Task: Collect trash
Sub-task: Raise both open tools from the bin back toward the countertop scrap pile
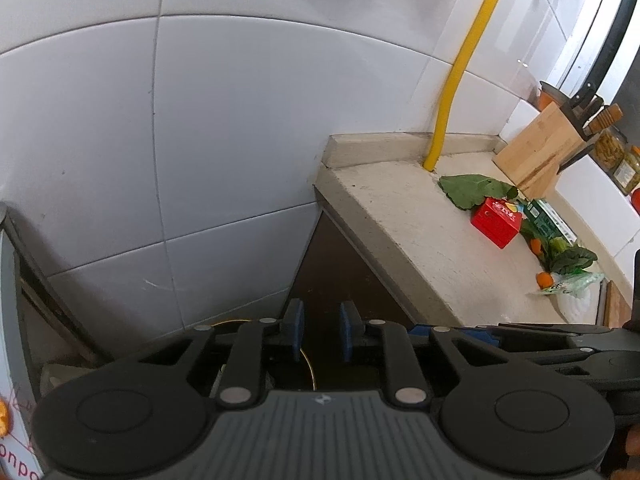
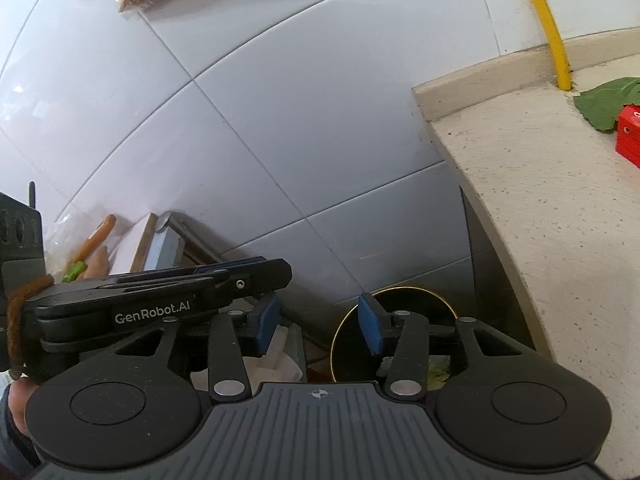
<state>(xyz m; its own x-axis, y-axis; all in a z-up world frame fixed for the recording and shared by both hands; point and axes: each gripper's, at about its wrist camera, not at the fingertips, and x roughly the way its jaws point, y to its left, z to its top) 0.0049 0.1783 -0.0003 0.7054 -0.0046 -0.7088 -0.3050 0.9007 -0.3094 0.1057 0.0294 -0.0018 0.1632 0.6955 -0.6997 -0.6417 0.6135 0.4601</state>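
Note:
Both grippers hang over a black bin with a gold rim that stands on the floor between the tiled wall and the counter; some greenish scraps lie inside it. My left gripper is open by a narrow gap, with nothing between its blue pads. My right gripper is open wider and also holds nothing. On the counter lie a green leaf, a red carton, a green packet, leafy greens, orange scraps and a clear plastic bag.
A beige counter juts out at the right, its edge just beside the bin. A yellow pipe runs up the wall. A knife block and jars stand at the back. At the left a bagged carrot lies on a surface.

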